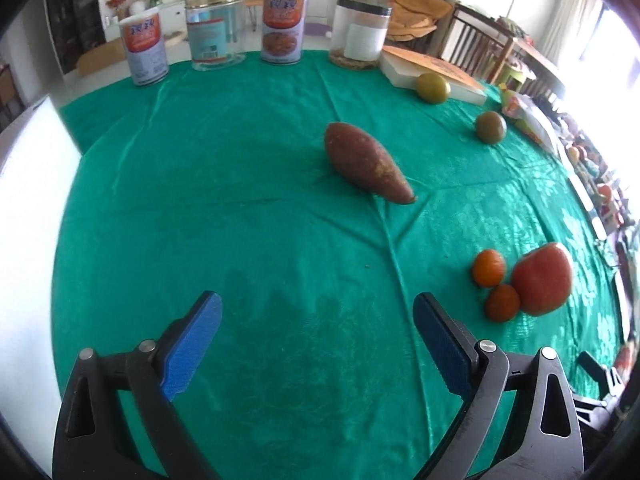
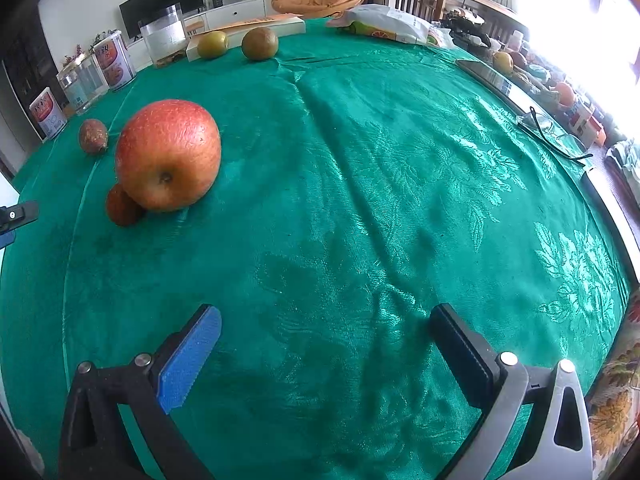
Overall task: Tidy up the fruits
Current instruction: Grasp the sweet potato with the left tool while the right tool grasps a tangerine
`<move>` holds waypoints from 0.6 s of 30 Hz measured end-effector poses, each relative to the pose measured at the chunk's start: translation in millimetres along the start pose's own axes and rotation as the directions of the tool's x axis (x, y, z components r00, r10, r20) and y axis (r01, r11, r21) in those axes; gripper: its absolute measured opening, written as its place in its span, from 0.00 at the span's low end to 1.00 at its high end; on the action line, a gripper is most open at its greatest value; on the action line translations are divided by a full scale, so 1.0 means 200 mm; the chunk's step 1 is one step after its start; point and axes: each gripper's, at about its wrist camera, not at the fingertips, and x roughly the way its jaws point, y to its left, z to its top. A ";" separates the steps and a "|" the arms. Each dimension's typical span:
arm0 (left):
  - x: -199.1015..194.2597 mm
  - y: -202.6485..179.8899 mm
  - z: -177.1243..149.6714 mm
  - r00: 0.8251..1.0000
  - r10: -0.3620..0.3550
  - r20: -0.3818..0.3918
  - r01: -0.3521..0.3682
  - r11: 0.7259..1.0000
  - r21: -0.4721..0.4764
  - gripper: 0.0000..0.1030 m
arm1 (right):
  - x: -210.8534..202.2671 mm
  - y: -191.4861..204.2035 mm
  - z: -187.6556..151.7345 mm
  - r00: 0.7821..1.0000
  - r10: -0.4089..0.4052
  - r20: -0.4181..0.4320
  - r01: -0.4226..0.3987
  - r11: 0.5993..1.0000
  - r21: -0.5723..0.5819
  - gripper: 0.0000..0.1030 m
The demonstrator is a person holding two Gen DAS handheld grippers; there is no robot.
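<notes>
Two grippers, both with jaws apart and nothing between them. My left gripper (image 1: 318,330) hangs low over the green tablecloth (image 1: 240,200); sweet potato (image 1: 366,162) lies alone at frame centre. At right, the apple (image 1: 542,280) touches two small oranges (image 1: 488,268), likely a started group. Two green fruits (image 1: 433,87) sit upper right, well apart. My right gripper (image 2: 326,336) sees the apple (image 2: 168,156) at left.

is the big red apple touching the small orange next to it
Touching. In the right wrist view the small orange sits tucked against the lower left side of the apple, with no green cloth showing between them.
</notes>
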 end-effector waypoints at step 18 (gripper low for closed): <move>0.18 -0.16 0.35 0.983 -0.183 -0.011 0.177 0.963 -0.205 0.80 | -0.01 0.00 -0.01 1.000 0.009 -0.003 -0.009 1.000 -0.010 1.00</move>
